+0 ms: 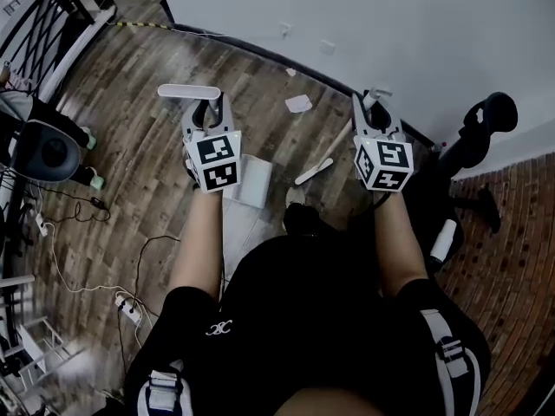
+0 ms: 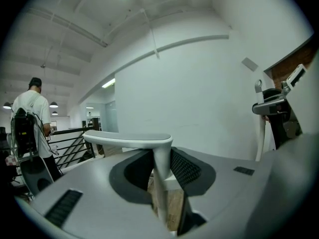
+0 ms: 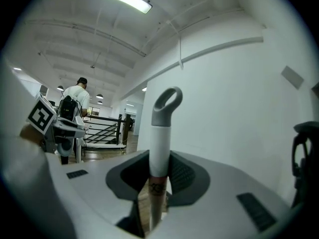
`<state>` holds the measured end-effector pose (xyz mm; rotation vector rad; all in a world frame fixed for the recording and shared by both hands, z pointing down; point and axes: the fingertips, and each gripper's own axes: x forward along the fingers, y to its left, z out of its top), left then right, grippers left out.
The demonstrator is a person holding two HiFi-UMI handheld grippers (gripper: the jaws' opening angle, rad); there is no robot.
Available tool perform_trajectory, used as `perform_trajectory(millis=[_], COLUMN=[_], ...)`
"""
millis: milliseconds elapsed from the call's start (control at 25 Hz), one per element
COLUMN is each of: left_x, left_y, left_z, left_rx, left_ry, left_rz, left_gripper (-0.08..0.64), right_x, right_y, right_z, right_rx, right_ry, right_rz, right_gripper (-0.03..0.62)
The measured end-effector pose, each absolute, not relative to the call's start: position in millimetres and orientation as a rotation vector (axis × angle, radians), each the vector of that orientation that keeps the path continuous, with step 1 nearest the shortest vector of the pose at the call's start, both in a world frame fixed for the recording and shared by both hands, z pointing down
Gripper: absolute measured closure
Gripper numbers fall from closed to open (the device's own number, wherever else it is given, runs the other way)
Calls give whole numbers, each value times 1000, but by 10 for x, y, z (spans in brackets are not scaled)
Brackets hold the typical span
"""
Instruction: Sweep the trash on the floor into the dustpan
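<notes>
My left gripper (image 1: 206, 111) is shut on the white stem of the dustpan's T-shaped handle (image 1: 189, 92); the handle's bar (image 2: 127, 139) crosses above the jaws in the left gripper view. The white dustpan tray (image 1: 251, 181) rests on the wood floor below it. My right gripper (image 1: 371, 102) is shut on the broom handle (image 3: 160, 148), a white shaft with a grey loop on top. A white paper scrap (image 1: 298, 103) lies on the floor near the wall, with a smaller scrap (image 1: 290, 72) beyond it. A narrow white piece (image 1: 314, 171) lies between the grippers.
A white wall (image 1: 390, 24) runs along the far side. A black office chair (image 1: 475, 137) stands at the right on a brick-patterned floor. At the left are a grey machine (image 1: 43, 150), a cable with a power strip (image 1: 128, 306) and a black railing. A person (image 2: 32, 113) stands far off.
</notes>
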<state>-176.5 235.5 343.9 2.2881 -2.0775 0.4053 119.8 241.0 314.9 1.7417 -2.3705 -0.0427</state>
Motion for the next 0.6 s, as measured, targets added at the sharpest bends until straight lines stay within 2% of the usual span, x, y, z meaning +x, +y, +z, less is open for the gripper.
perform_trajectory(millis=[600], left_x=[-1818], left_y=[622], left_z=[3897], left_rx=[2062], left_ry=[-2128], left_rz=[523], left_gripper=[453], right_x=[1692], right_y=[610], right_z=[3645], right_rx=[1743], right_ry=[-2381], right_rz=[164], right_gripper=[495])
